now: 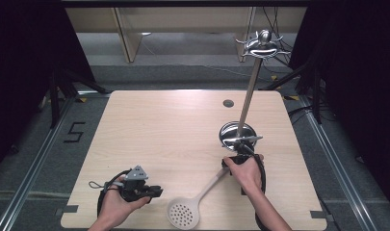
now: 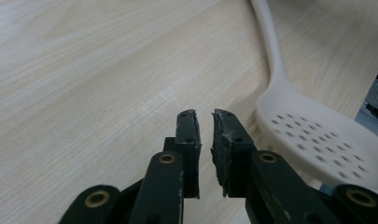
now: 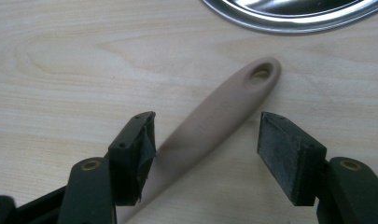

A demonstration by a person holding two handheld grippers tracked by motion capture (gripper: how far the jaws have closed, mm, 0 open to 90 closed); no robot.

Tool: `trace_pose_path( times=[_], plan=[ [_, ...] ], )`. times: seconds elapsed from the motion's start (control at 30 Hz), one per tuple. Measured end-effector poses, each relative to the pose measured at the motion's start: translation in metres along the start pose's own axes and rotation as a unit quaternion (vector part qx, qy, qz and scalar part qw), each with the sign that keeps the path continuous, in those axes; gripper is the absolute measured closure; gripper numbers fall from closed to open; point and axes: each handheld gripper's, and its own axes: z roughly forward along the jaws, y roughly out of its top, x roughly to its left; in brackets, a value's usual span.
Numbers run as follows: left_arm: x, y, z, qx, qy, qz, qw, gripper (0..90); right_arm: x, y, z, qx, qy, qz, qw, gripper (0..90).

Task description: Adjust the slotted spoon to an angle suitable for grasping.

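- The skimmer (image 1: 195, 199) was seen lying flat on the desk (image 1: 149, 130), its handle end (image 3: 252, 79) near the rack's steel base (image 1: 237, 133).
- The right tongs (image 3: 205, 154) were spread wide on both sides of the handle, with neither pad touching it.
- The left tongs (image 2: 204, 140) were parted by a thin gap, empty, beside the perforated head (image 2: 317, 144).
- A grip just below the hanging hole was judged best, so the hole could be kept free for a hook.
- A "5" (image 1: 75, 132) was marked on the floor.

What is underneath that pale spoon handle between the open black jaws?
Bare wooden table lies under the spoon handle; the right gripper straddles it. The strip directly beneath stays covered.
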Motion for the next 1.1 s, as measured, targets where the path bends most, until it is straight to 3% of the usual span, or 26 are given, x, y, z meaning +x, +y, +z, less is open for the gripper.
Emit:
trace_pose_path(
  times=[0.03,0.1,0.27,0.37,0.4,0.43,0.47,0.57,0.6,0.67,0.73,0.8,0.83,0.97,1.0,1.1],
  plan=[
    [-0.001,0.0,0.001,-0.01,0.001,-0.006,0.9999,78.7,0.001,0.001,0.001,0.01,0.004,-0.002,0.9999,37.3],
    [0.001,0.0,0.0,-0.002,0.001,0.003,1.0,78.0,0.003,0.002,0.004,0.015,-0.004,-0.008,0.9998,37.2],
    [0.001,-0.001,0.003,-0.002,-0.003,-0.009,1.0,76.9,0.011,0.005,0.008,0.039,-0.012,-0.005,0.9991,35.8],
    [0.003,-0.001,0.002,0.002,-0.002,-0.009,1.0,76.7,0.013,0.008,0.01,0.044,-0.023,-0.019,0.9986,36.4],
    [0.003,-0.001,0.002,-0.001,-0.003,-0.006,1.0,76.6,0.017,0.009,0.011,0.047,-0.041,-0.013,0.9979,36.4],
    [0.003,-0.001,0.002,0.002,-0.004,-0.006,1.0,76.5,0.016,0.009,0.011,0.05,-0.037,-0.028,0.9977,36.3],
    [0.003,-0.001,0.003,-0.005,-0.004,-0.014,0.9999,76.3,0.019,0.009,0.012,0.044,-0.046,-0.023,0.9977,36.3],
    [0.004,-0.002,0.002,0.0,-0.004,-0.011,0.9999,76.2,0.023,0.011,0.014,0.058,-0.063,-0.019,0.9961,36.9],
    [0.005,-0.003,0.002,0.007,-0.005,-0.01,0.9999,76.1,0.022,0.011,0.014,0.057,-0.062,-0.032,0.9959,37.2],
    [0.005,-0.002,0.002,0.003,-0.005,-0.009,0.9999,76.1,0.022,0.012,0.014,0.062,-0.063,-0.025,0.9958,38.4],
    [0.005,-0.002,0.002,0.004,-0.006,-0.01,0.9999,76.1,0.021,0.013,0.015,0.06,-0.082,-0.032,0.9943,40.2],
    [0.006,-0.002,0.002,0.003,-0.006,-0.011,0.9999,76.1,0.023,0.013,0.013,0.073,-0.07,-0.023,0.9946,42.8],
    [0.005,-0.002,0.002,0.002,-0.006,-0.011,0.9999,76.1,0.02,0.014,0.014,0.072,-0.07,-0.043,0.994,44.9],
    [0.006,-0.003,0.002,0.006,-0.006,-0.008,0.9999,75.9,0.018,0.015,0.012,0.078,-0.069,-0.052,0.9932,53.5],
    [0.006,-0.003,0.002,0.006,-0.006,-0.008,0.9999,75.8,0.02,0.015,0.011,0.088,-0.073,-0.035,0.9928,56.1],
    [0.006,-0.003,0.002,0.006,-0.006,-0.008,0.9999,75.8,0.018,0.015,0.01,0.093,-0.066,-0.04,0.9927,61.1]
  ],
)
